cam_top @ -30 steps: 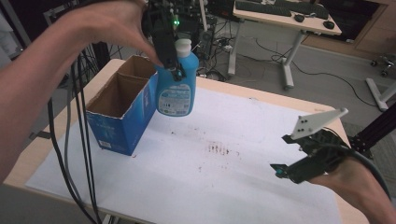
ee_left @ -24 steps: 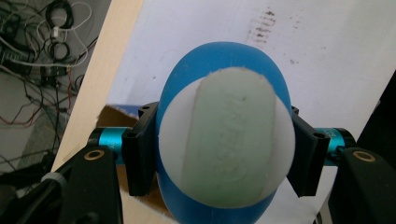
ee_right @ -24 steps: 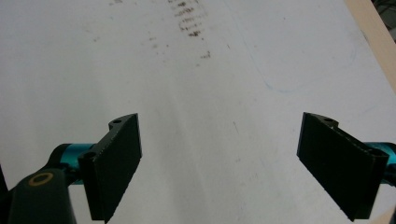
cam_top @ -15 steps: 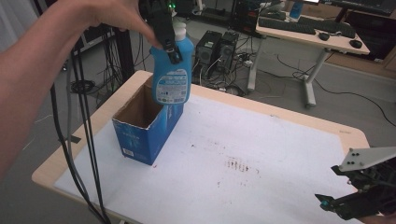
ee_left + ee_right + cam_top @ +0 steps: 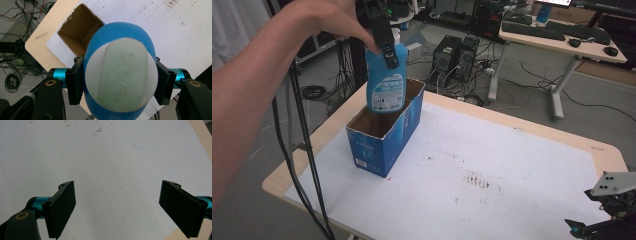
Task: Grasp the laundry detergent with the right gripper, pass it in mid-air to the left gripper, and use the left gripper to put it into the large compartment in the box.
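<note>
Worktop (image 5: 532, 165): white sheet, stained centre.
Change: blue bottle (image 5: 385, 82), pinched in left tongs (image 5: 384, 42), moved from beside to above open blue carton (image 5: 382, 132) at ten o'clock.
Meaning: lowering in looks next.
Right tongs (image 5: 117, 207): spread, empty, four o'clock.

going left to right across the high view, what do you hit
forearm → blue box with the blue bottle held over it by the left gripper → brown stain on the white mat → right gripper

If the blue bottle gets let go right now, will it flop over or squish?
Probably neither. The blue bottle hangs upright over the open cardboard box, so it would likely drop inside. Its plastic keeps its rounded shape between the left gripper's jaws, so it seems stiff, though smooth and perhaps slippery.
</note>
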The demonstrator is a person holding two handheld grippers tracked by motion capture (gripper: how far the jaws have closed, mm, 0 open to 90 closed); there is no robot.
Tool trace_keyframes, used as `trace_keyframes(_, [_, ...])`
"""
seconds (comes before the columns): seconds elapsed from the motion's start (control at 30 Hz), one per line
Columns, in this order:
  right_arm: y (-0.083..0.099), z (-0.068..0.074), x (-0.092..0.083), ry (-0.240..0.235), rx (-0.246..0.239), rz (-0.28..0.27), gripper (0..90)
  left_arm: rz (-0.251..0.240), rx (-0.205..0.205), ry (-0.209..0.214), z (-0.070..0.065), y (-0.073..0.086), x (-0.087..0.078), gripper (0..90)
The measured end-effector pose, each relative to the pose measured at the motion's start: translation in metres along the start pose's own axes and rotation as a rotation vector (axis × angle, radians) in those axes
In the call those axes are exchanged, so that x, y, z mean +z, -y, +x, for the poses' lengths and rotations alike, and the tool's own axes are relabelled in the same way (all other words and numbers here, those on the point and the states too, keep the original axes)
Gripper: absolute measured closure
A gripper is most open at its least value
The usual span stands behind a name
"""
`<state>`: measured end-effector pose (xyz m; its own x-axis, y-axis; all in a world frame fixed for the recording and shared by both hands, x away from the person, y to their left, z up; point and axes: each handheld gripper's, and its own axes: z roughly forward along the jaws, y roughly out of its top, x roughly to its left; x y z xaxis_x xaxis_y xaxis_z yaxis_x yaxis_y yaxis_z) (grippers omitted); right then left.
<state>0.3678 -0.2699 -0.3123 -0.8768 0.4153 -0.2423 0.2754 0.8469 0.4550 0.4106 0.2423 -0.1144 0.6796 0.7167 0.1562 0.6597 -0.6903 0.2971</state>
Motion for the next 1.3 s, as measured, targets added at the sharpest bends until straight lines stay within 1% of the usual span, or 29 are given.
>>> trace_keyframes(0.1, [-0.001,0.001,0.002,0.000,-0.005,0.003,13.5,-0.002,-0.031,-0.004,0.002,0.005,0.006,37.8])
trace_keyframes(0.17, [-0.002,0.002,0.003,0.001,-0.002,0.005,13.5,0.005,-0.037,-0.005,0.003,0.008,0.010,37.8])
trace_keyframes(0.2, [-0.002,0.002,0.003,0.001,-0.010,0.010,13.5,0.000,-0.043,-0.004,0.003,0.009,0.013,37.8])
trace_keyframes(0.27, [-0.003,0.003,0.004,0.001,-0.009,0.012,13.5,-0.004,-0.054,0.008,0.005,0.013,0.020,37.8])
trace_keyframes(0.37, [-0.003,0.004,0.005,0.000,-0.010,0.015,13.5,-0.009,-0.056,0.022,0.005,0.016,0.029,37.8])
trace_keyframes(0.47, [-0.003,0.005,0.006,-0.001,-0.011,0.018,13.5,0.000,-0.053,0.030,0.004,0.017,0.040,37.8])
trace_keyframes(0.6, [-0.002,0.007,0.008,0.003,-0.011,0.025,13.5,0.014,-0.038,0.047,0.003,0.019,0.058,37.7])
trace_keyframes(0.63, [-0.002,0.007,0.008,0.003,-0.011,0.025,13.5,0.014,-0.038,0.047,0.003,0.019,0.058,37.7])
trace_keyframes(0.67, [-0.002,0.007,0.009,0.003,-0.010,0.026,13.5,0.016,-0.025,0.063,0.003,0.020,0.068,37.7])
trace_keyframes(0.73, [0.001,0.008,0.011,0.003,-0.002,0.030,13.5,0.028,-0.001,0.072,0.002,0.022,0.075,37.8])
trace_keyframes(0.8, [0.003,0.009,0.012,0.003,-0.005,0.036,13.5,0.041,0.023,0.076,0.002,0.024,0.082,37.8])
trace_keyframes(0.83, [0.003,0.009,0.012,0.003,-0.005,0.036,13.5,0.041,0.023,0.076,0.002,0.024,0.082,37.7])
trace_keyframes(0.93, [0.007,0.010,0.013,0.006,-0.002,0.041,13.5,0.038,0.045,0.094,0.003,0.029,0.093,37.7])
trace_keyframes(0.97, [0.007,0.010,0.013,0.006,-0.002,0.041,13.5,0.042,0.064,0.104,0.003,0.031,0.098,37.7])
trace_keyframes(1.1, [0.009,0.013,0.016,0.005,-0.003,0.047,13.5,0.041,0.121,0.127,0.003,0.037,0.110,37.7])
trace_keyframes(1.13, [0.010,0.013,0.016,0.005,-0.005,0.047,13.5,0.045,0.143,0.133,0.003,0.038,0.114,37.7])
trace_keyframes(1.17, [0.010,0.013,0.016,0.005,-0.005,0.047,13.5,0.045,0.143,0.133,0.003,0.038,0.114,37.7])
trace_keyframes(1.2, [0.010,0.014,0.017,0.003,-0.009,0.050,13.5,0.049,0.173,0.137,0.001,0.040,0.120,37.7])
trace_keyframes(1.27, [0.011,0.014,0.018,0.003,-0.009,0.049,13.5,0.054,0.195,0.142,0.001,0.041,0.125,37.7])
trace_keyframes(1.3, [0.011,0.014,0.019,0.003,-0.007,0.050,13.5,0.057,0.199,0.144,0.000,0.041,0.127,37.7])
